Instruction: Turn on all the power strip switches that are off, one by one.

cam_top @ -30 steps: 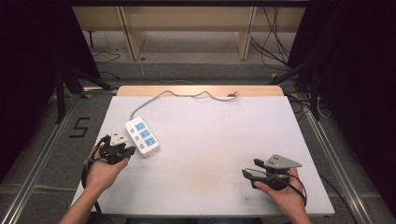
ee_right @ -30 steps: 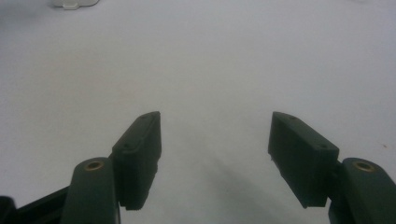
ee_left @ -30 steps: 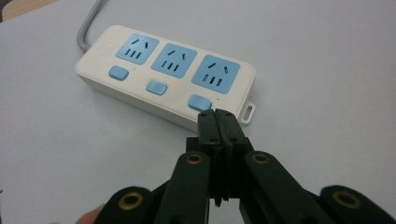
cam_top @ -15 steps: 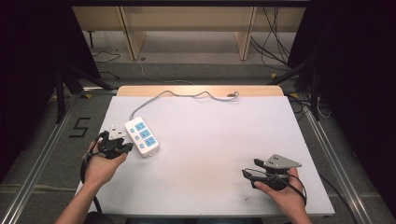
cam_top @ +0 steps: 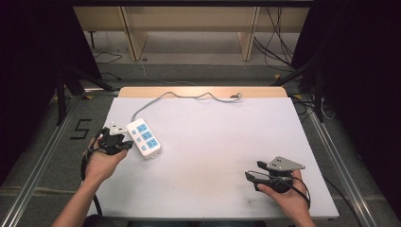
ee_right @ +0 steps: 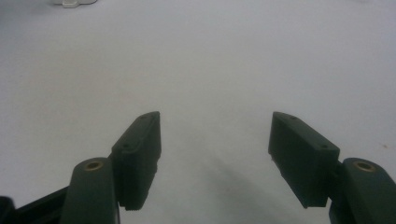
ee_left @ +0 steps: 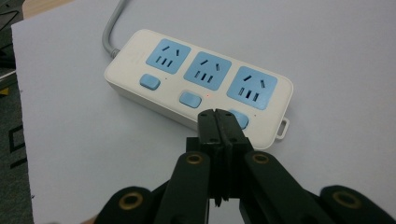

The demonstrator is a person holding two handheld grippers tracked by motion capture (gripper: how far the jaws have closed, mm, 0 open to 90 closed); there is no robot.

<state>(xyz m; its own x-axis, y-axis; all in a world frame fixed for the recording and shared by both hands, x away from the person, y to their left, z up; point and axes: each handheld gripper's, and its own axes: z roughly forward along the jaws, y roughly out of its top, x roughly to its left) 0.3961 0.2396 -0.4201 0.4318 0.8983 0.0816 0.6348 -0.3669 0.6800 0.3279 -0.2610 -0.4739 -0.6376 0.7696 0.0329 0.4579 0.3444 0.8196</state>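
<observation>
Your left gripper [ee_left: 218, 116] is clenched on nothing, tips just over the power strip [ee_left: 198, 84] at its nearest blue switch [ee_left: 239, 118], likely so the closed tips can press it. Your right gripper [ee_right: 215, 140] rests released, well apart from the strip.

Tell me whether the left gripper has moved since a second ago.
Barely: the left gripper, jaws shut, has slipped slightly back toward the table's near edge beside the power strip, which stayed put.
</observation>
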